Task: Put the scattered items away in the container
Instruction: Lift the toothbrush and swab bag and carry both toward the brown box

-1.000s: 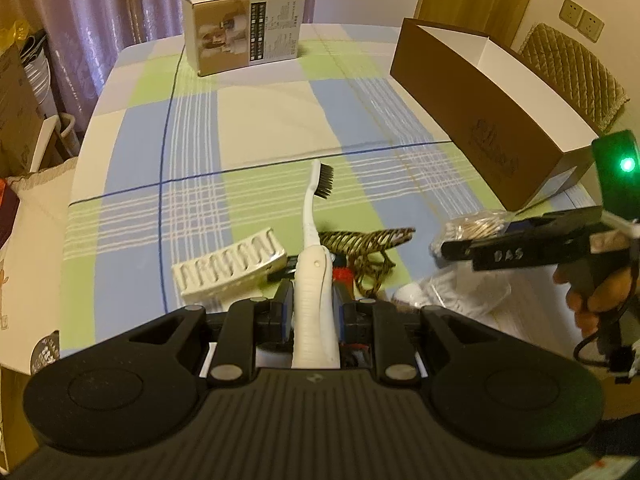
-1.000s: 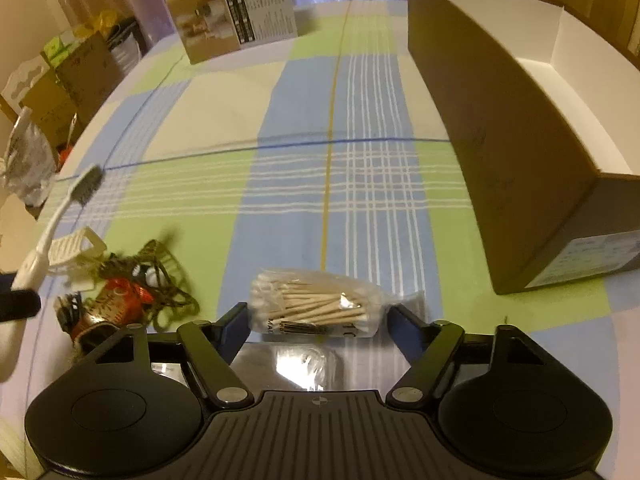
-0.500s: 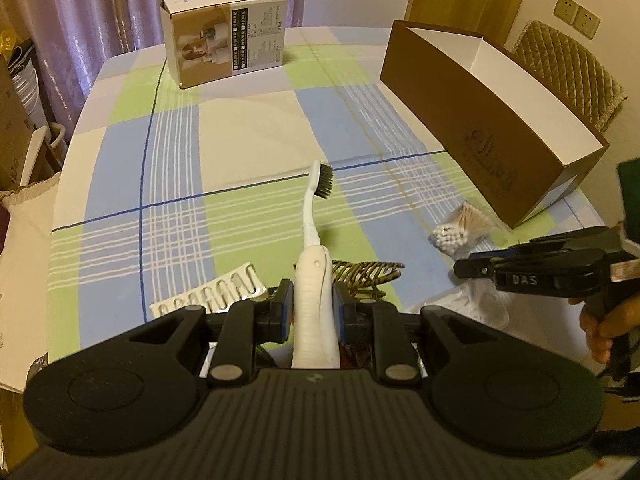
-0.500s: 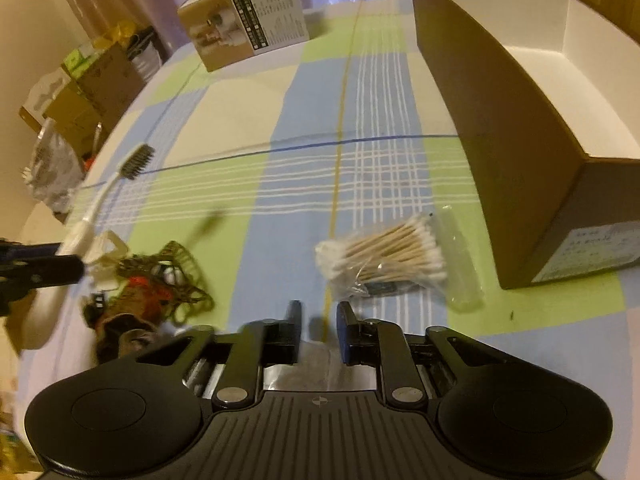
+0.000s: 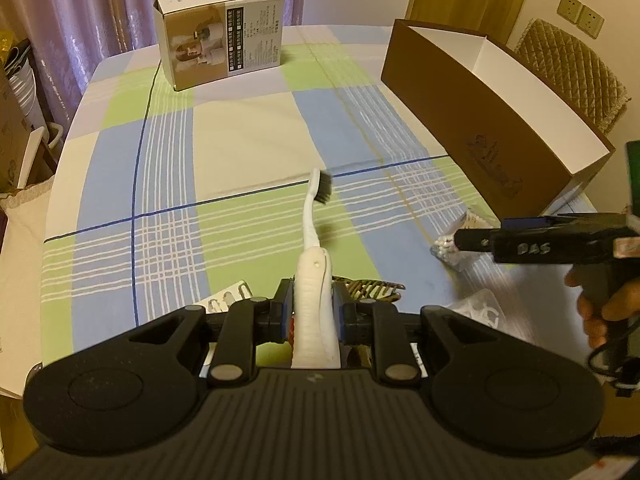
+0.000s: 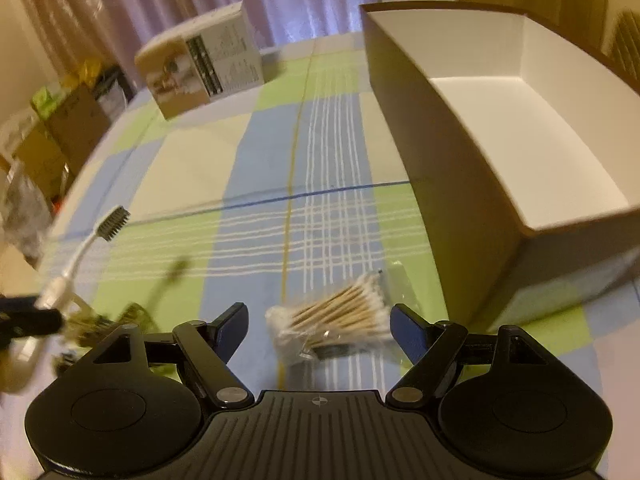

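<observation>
- Two grippers show above a checked tablecloth; the left gripper has its fingers pressed against the fat white handle of a toothbrush, one on each side.
- From that grip the toothbrush runs forward and up, its dark bristle head clear of the cloth ahead of the fingers.
- Just below and to the right of the left fingers lies a brown comb-like item; to their lower left a white blister card peeks out.
- Right gripper is spread wide with nothing between its fingers.
- A clear bag of cotton swabs lies on the cloth in the gap between those spread fingers, its wooden sticks pointing up and to the right; whether either finger touches it cannot be told.
- The open brown box, white inside and bare, stands ahead and to the right of the right gripper, near the swabs.
- From the left camera, a hand grasps the right gripper's handle at the right edge, with the box beyond it.
- A printed carton stands far ahead at the table's back, well apart from both grippers.
</observation>
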Demonstrator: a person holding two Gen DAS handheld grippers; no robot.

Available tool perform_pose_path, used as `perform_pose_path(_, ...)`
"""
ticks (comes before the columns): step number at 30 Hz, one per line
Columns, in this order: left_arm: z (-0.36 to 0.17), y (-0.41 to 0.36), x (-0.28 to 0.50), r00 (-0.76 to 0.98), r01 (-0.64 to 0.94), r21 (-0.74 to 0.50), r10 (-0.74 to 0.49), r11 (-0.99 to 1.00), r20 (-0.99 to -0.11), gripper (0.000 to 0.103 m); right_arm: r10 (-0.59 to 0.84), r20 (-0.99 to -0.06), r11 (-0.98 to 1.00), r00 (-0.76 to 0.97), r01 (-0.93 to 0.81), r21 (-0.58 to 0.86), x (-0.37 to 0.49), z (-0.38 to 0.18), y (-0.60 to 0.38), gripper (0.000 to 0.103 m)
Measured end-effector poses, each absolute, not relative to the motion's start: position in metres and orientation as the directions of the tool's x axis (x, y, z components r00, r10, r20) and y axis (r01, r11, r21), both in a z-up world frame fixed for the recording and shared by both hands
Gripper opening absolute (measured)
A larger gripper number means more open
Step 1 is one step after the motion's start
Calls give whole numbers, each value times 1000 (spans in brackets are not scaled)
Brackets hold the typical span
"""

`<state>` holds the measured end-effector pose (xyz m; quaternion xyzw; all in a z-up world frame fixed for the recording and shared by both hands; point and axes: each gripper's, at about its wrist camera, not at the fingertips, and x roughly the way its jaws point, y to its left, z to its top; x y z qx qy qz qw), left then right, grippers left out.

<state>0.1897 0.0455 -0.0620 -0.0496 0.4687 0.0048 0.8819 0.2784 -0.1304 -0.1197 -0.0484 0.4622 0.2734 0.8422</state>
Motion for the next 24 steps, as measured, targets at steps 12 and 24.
perform_pose_path(12,-70,51,198,529,-69,-96,-45,993,-847,12,387,-824,773,414,-633,46,271,-141,-127,69)
perform_pose_path(24,-80,56,212,422,28,-75,-80,997,-903,12,435,-858,755,274,-630,182,273,-126,-189,69)
